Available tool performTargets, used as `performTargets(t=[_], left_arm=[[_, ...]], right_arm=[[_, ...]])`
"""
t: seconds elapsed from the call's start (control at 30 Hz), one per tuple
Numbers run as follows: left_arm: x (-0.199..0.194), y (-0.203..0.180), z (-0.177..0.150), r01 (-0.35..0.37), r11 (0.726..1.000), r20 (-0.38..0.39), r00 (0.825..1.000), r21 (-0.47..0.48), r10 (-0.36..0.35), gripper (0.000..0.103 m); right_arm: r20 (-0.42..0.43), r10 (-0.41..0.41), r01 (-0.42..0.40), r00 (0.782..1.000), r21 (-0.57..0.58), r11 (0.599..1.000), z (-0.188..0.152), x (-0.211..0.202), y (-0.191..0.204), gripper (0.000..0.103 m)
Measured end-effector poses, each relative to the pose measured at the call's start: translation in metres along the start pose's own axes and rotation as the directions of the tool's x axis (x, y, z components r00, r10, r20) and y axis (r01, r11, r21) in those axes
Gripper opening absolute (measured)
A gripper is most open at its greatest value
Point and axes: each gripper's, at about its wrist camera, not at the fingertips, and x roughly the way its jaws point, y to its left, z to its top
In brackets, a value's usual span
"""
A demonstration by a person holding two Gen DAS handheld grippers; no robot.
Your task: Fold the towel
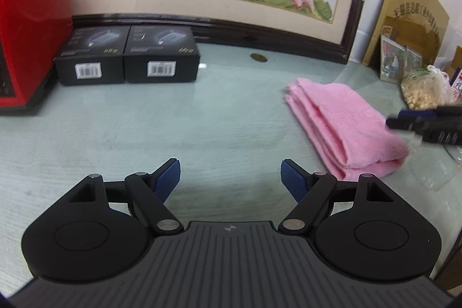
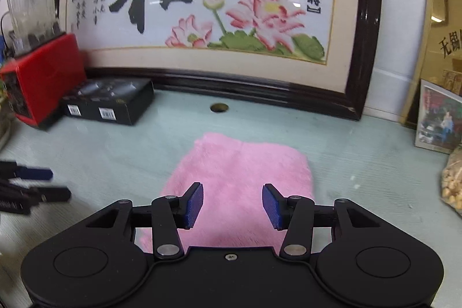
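The fluffy pink terry towel (image 1: pixel 343 129) (image 2: pixel 239 186) lies folded into a layered rectangle, flat on the pale green table (image 1: pixel 173 117).

One towel (image 2: pixel 239 186), two black boxes (image 1: pixel 127 59)

Looks like a home, cluttered tabletop against a wall: framed cross-stitch lotus picture (image 2: pixel 202 10) leaning across the back, red blender (image 2: pixel 37 48) at left, family photo (image 2: pixel 439 120) and bagged food (image 1: pixel 424 91) at right.

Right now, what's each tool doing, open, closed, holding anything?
Left tool: open, empty, over bare table beside the folded pink towel.
Right tool: open, empty, above the towel.
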Motion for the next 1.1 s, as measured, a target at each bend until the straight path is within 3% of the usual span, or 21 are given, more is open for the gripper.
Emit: performTargets(t=[0.17,0.27,0.43,0.57,0.73,0.83,0.9,1.1], left_arm=[[0.003,-0.024,0.017,0.022,0.998,0.018,1.000,0.057,-0.023,0.076],[0.003,-0.045,0.023,0.067,0.993,0.027,0.997,0.093,-0.069,0.077],[0.013,-0.079,0.023,0.112,0.985,-0.002,0.994,0.128,-0.113,0.077],[0.027,-0.100,0.018,0.153,0.983,-0.052,0.988,0.106,-0.148,0.077],[0.045,-0.111,0.013,0.139,0.989,-0.103,0.986,0.054,-0.133,0.077],[0.048,-0.115,0.011,0.129,0.991,-0.109,0.986,0.040,-0.124,0.077],[0.047,-0.121,0.011,0.121,0.992,-0.104,0.988,0.045,-0.116,0.077],[0.032,-0.140,0.012,0.101,0.991,-0.053,0.994,0.087,-0.097,0.077]], right_arm=[[-0.100,-0.073,0.066,0.992,-0.075,0.995,-0.031,0.015,-0.003,0.047],[-0.073,-0.104,0.096,0.992,-0.113,0.989,-0.038,0.006,-0.003,0.047],[-0.046,-0.091,0.083,0.995,-0.145,0.986,-0.048,-0.006,-0.011,0.048],[-0.049,-0.089,0.080,0.995,-0.151,0.985,-0.060,-0.004,-0.020,0.048],[-0.012,-0.070,0.068,0.997,-0.134,0.989,-0.065,-0.002,-0.033,0.045],[0.011,-0.062,0.062,0.998,-0.139,0.988,-0.068,-0.003,-0.037,0.017],[0.033,-0.059,0.064,0.998,-0.145,0.987,-0.070,-0.007,-0.039,0.012],[0.089,-0.052,0.065,0.995,-0.151,0.986,-0.077,-0.019,-0.048,0.011]])
